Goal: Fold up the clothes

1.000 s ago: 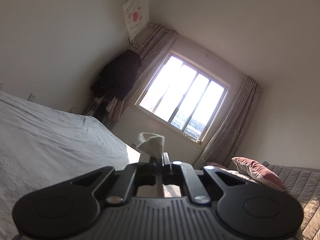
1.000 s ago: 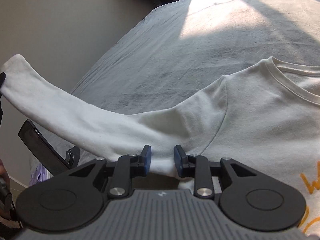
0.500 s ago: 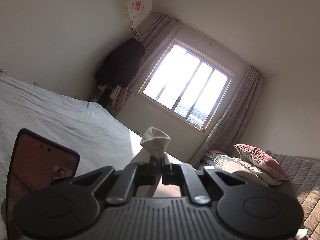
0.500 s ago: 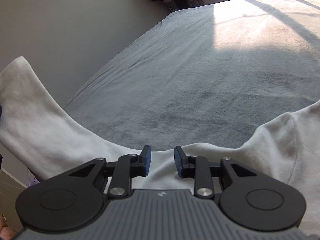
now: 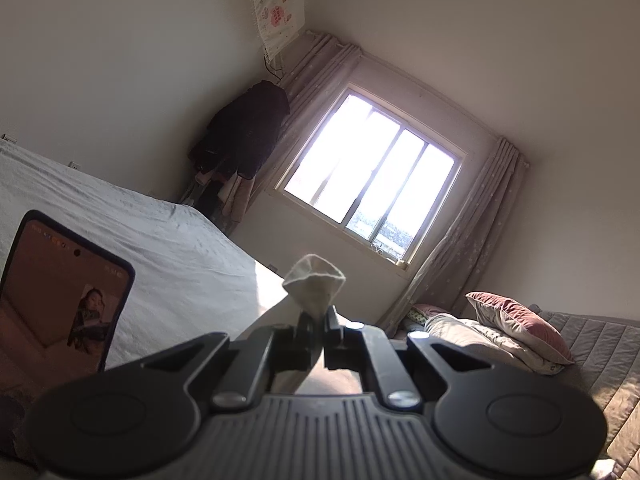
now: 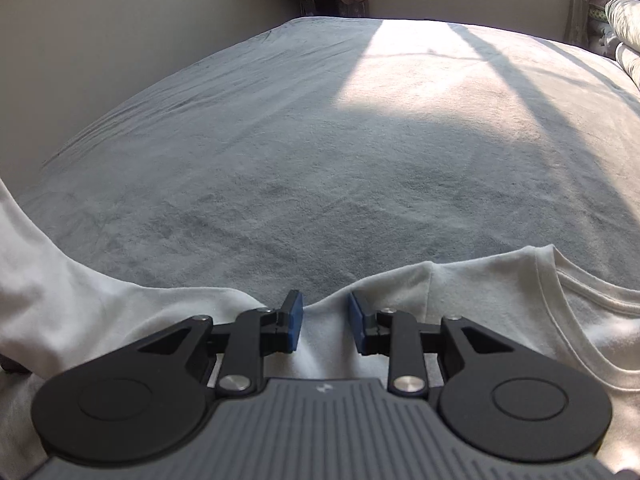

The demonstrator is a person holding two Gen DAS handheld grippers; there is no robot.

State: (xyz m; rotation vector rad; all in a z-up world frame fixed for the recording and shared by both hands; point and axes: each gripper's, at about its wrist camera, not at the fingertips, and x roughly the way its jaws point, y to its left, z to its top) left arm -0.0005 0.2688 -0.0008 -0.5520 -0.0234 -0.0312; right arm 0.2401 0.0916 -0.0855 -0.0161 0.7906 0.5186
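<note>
The soft, limp white cotton shirt (image 6: 500, 320) sags from the left gripper (image 5: 316, 330) – jaws pinching its cuff – while the right gripper (image 6: 324, 324), lower centre, hovers spread over the shoulder, the likely second hold.

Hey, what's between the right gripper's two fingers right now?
In the right wrist view, the white shirt lies under the gap of the open right gripper; beyond it, only bare bed.

I can't read any text here. The wall poster (image 5: 277, 16) at far left carries pink print, possibly a calendar, too small to read; the phone screen (image 5: 60, 292) nearby shows only icons.
</note>
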